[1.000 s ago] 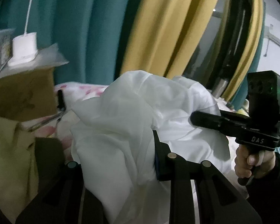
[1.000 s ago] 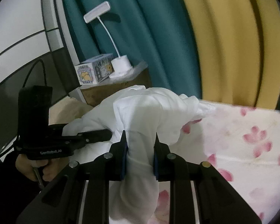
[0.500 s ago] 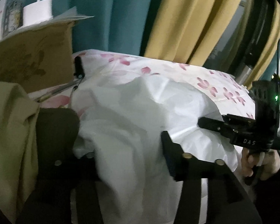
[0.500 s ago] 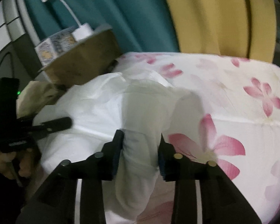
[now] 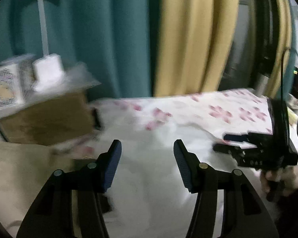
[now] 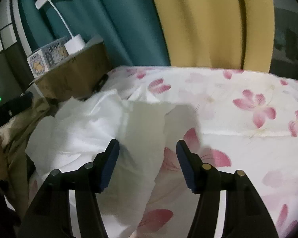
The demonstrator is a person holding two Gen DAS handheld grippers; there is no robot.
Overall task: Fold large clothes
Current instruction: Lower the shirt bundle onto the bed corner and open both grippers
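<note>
Right wrist view: both grippers (image 6: 148, 156) (image 5: 147, 156) released above white garment (image 6: 85, 127) on bed (image 6: 238, 138).

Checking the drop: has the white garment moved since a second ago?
Yes. The white garment has dropped from mid-air, level with the cardboard box, onto the floral bedsheet.

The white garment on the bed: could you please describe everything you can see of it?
The white garment is thin, plain, slightly sheer-looking cloth, rumpled rather than folded. It lies loose on the flowered bedsheet, its far edge near the cardboard box and its left side against an olive-tan cloth. The left gripper and right gripper are both open above it, neither gripping it.
</note>
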